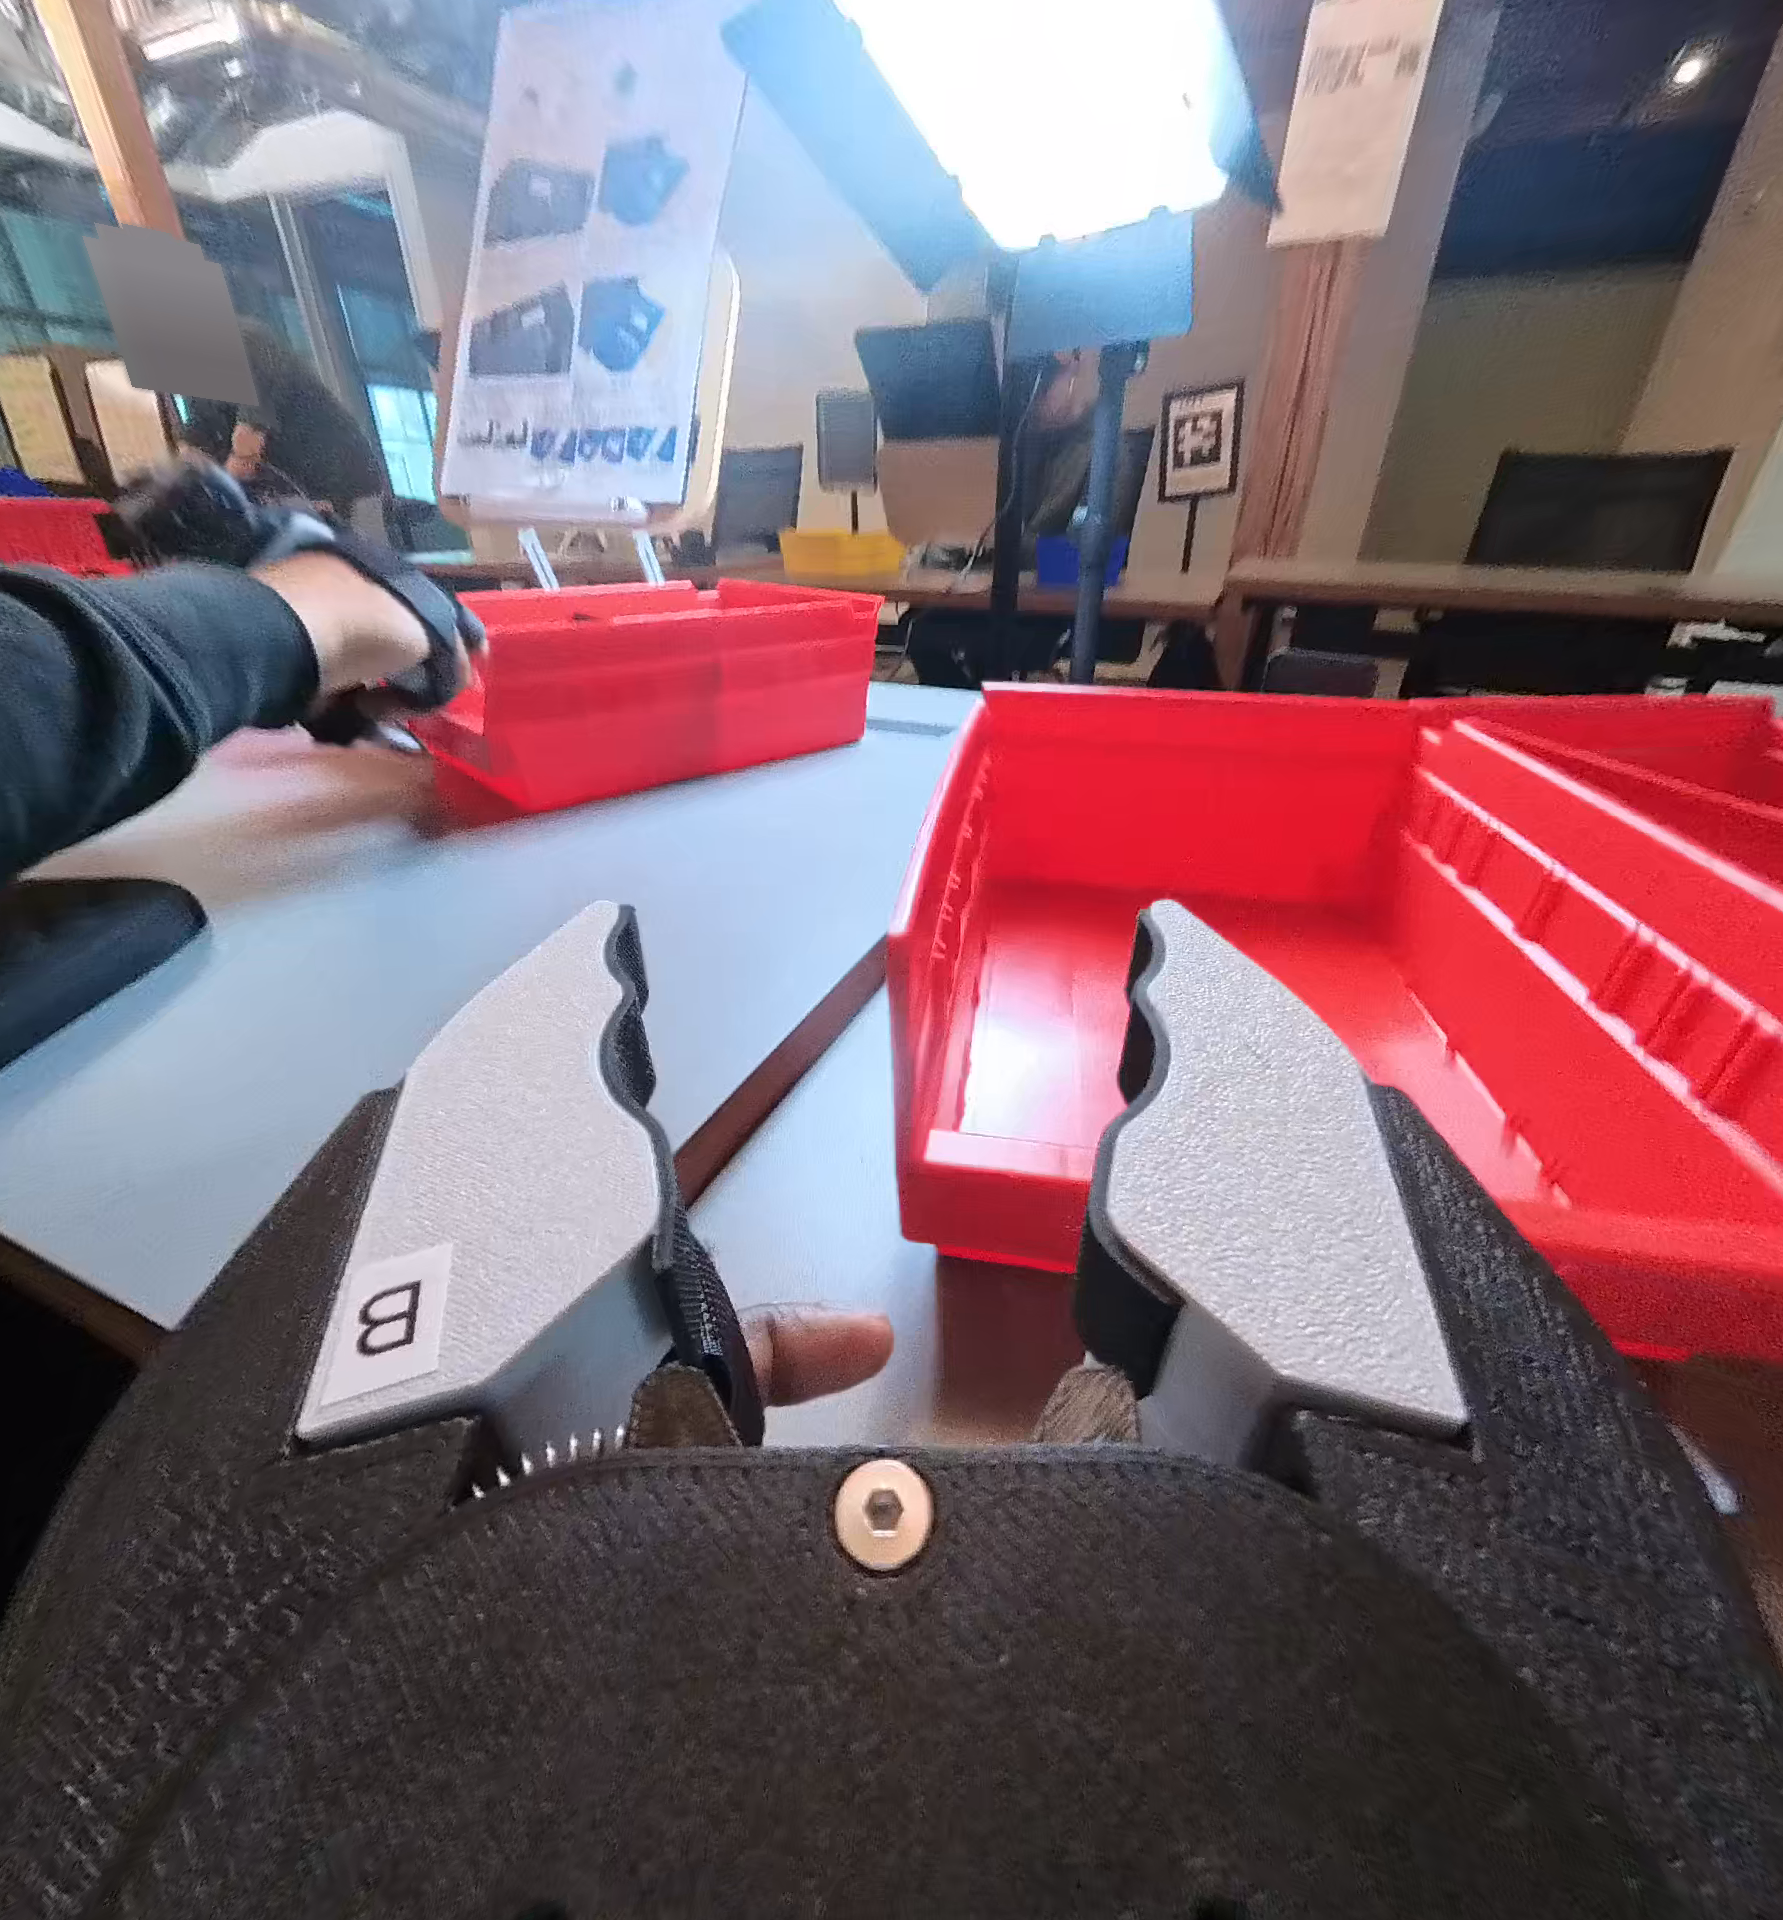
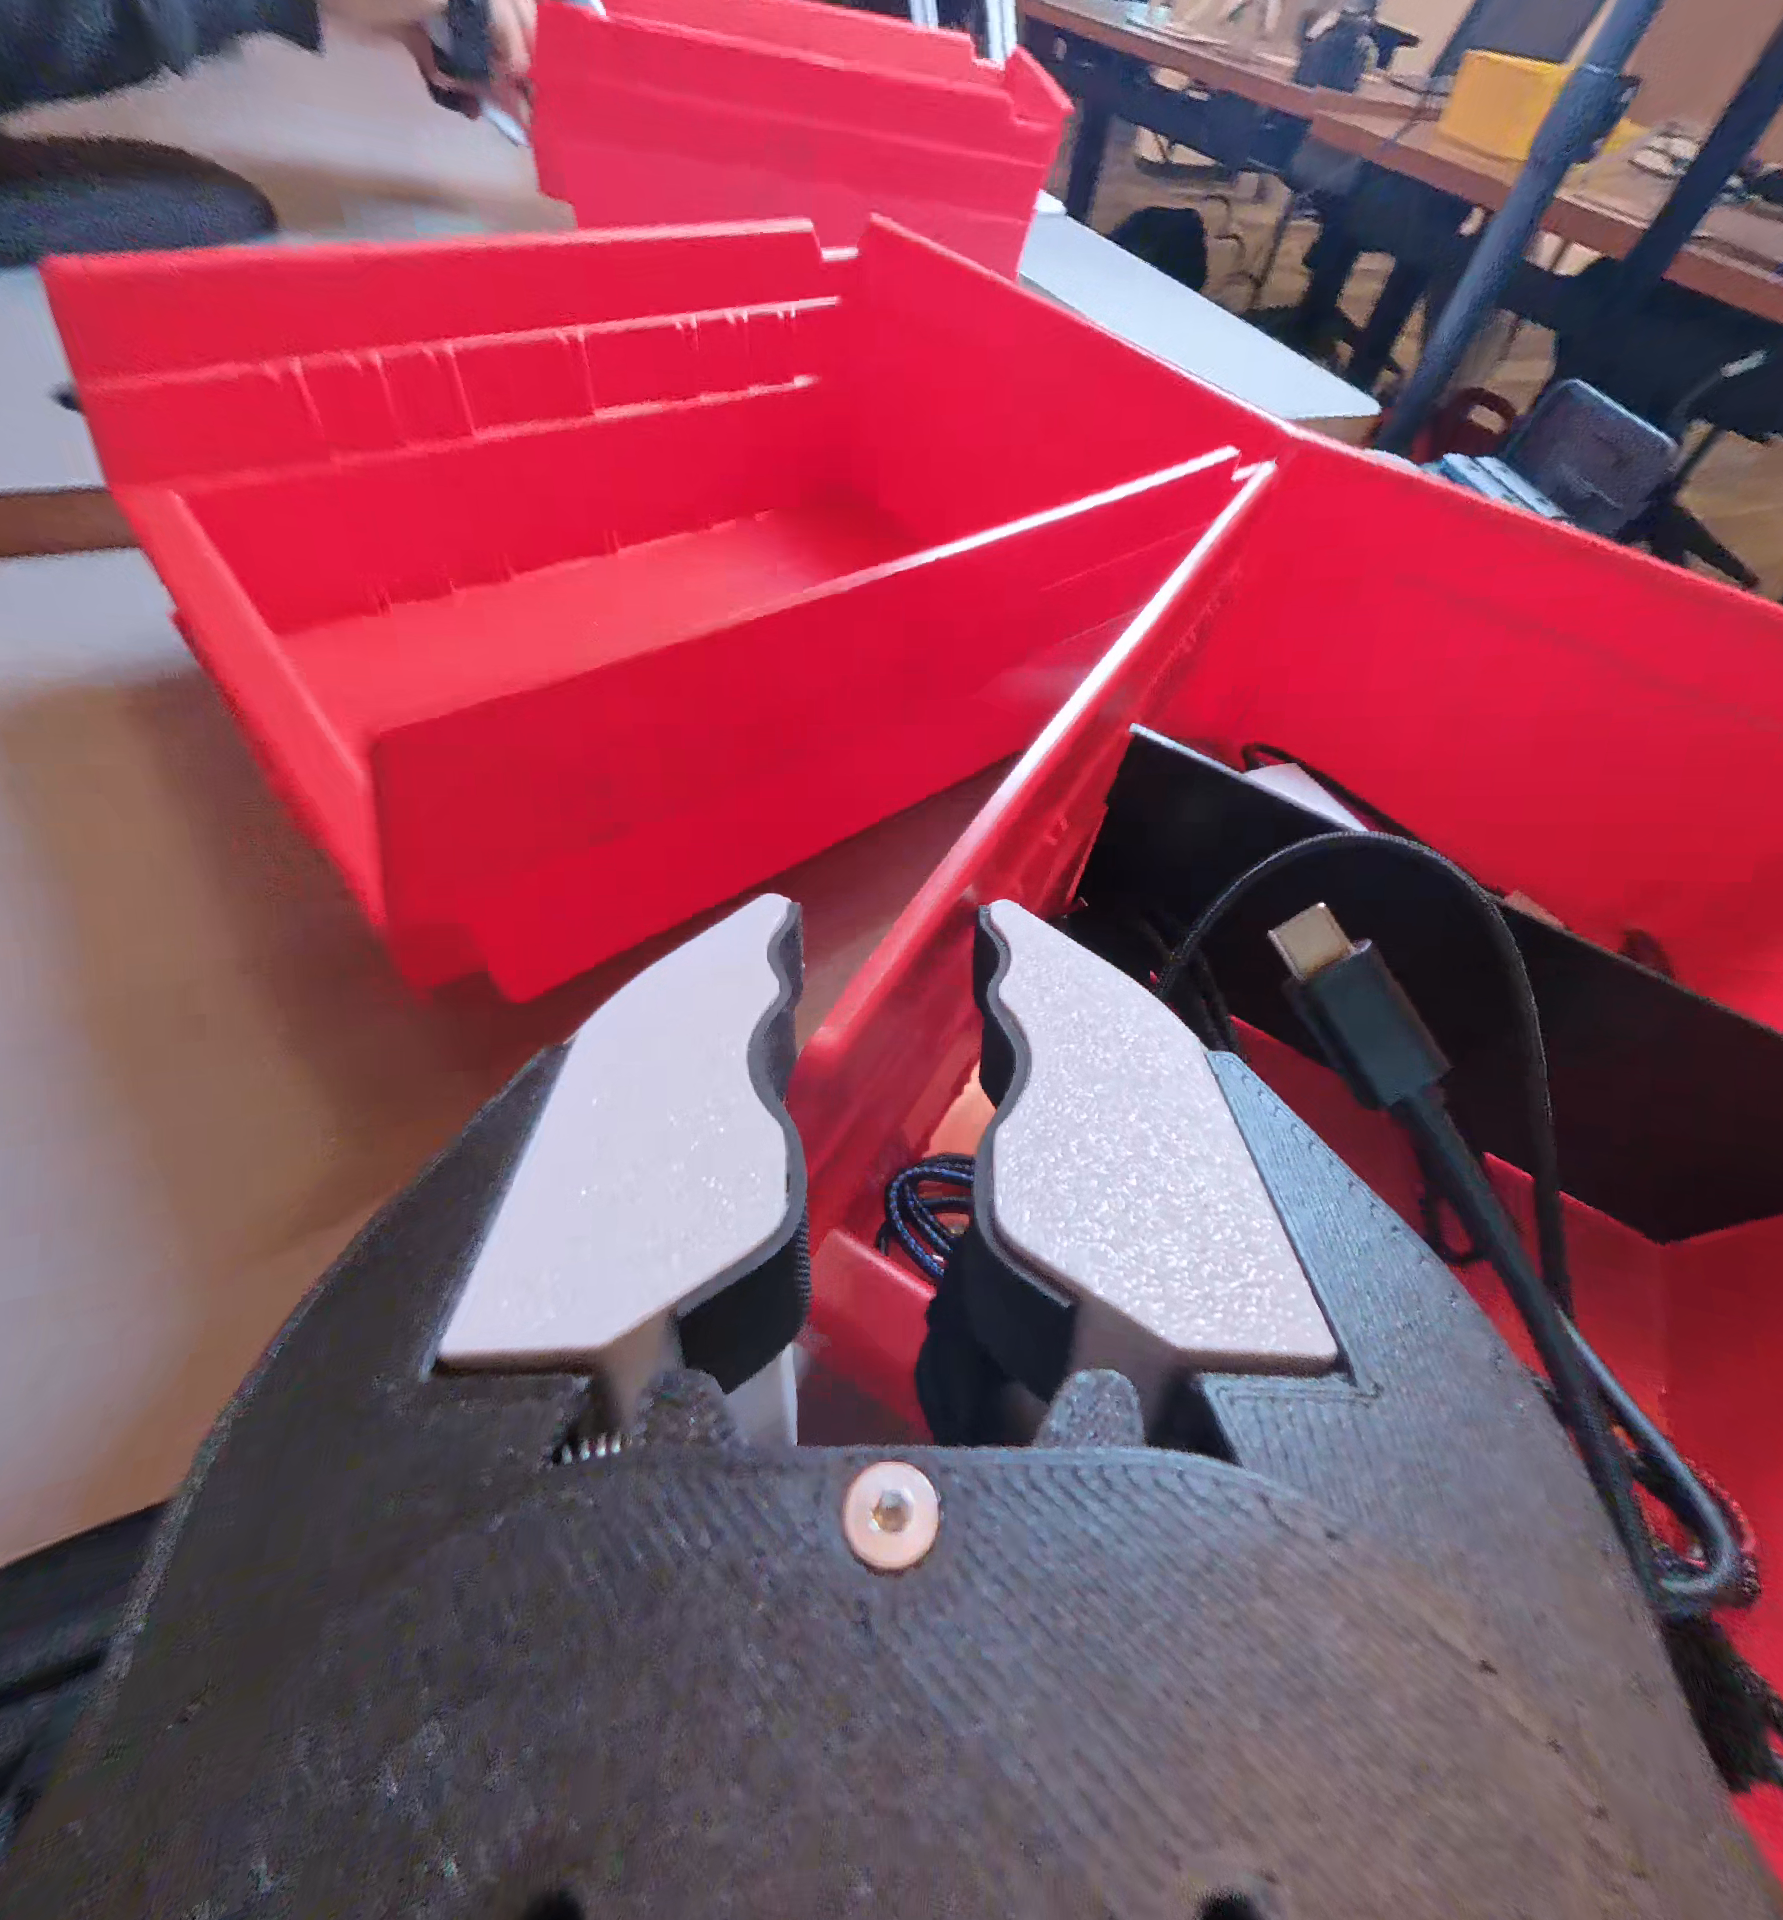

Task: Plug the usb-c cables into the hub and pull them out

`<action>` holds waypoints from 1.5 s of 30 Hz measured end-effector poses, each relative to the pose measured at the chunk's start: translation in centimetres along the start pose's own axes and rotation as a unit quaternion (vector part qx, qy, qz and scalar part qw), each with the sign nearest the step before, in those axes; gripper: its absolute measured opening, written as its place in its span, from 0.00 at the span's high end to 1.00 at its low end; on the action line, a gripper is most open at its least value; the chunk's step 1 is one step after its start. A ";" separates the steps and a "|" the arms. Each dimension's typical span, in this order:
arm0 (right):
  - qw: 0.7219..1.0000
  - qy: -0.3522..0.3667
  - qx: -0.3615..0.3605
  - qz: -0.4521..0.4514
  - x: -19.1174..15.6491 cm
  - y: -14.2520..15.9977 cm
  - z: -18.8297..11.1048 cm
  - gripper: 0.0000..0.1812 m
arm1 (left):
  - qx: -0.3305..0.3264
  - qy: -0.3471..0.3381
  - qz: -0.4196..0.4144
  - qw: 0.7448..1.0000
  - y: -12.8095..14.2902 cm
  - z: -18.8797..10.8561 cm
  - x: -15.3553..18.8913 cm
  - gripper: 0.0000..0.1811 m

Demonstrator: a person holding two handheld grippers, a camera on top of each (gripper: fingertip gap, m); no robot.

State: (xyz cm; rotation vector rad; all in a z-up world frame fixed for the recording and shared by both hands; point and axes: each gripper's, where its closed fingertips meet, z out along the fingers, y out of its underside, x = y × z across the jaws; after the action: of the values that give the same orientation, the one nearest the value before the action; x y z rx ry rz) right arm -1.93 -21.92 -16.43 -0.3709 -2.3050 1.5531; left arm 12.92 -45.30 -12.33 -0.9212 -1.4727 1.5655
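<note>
Both my claws hang spread and empty: the left gripper (image 1: 882,925) over the bare red bin (image 1: 1230,790), the right gripper (image 2: 887,920) astride the cable bin's wall (image 2: 1022,769). The black USB-C cable (image 2: 1370,1013) lies looped inside; grabbing its cord, not its plug, risks snagging the tangle. I can't make out any hub.

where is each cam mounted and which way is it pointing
Left wrist view: on the left gripper, facing across the grey table at an empty red plastic bin; own fingertip below.
Right wrist view: on the right gripper, angled down at a black usb-c cable in another red bin.
Shared: the empty bin.
</note>
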 end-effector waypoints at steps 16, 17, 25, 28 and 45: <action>0.988 0.000 0.090 0.128 -6.6 -2.7 0.9 0.58 | -0.166 0.026 0.130 0.977 6.5 4.0 0.5 0.61; 0.987 0.001 0.082 0.135 -6.5 -2.8 1.5 0.59 | -0.165 0.040 0.136 0.976 6.5 4.2 1.0 0.64; 0.991 0.122 -0.027 0.052 -4.0 -0.4 3.7 0.92 | -0.116 0.043 0.068 0.990 4.7 3.9 3.5 0.97; 0.990 0.132 0.027 0.036 -3.3 -2.7 1.3 0.93 | -0.048 0.011 0.102 0.994 1.5 1.5 4.7 0.97; 0.893 0.425 0.136 -0.051 11.8 -1.3 -29.3 0.94 | 0.209 0.231 0.048 0.949 -14.1 -4.8 34.5 0.96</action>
State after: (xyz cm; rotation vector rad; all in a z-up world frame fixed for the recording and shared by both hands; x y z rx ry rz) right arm -0.56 6.94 -3.52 -0.6763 -1.3908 1.2688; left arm 3.23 -11.82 1.63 -1.0230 -0.7426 1.5166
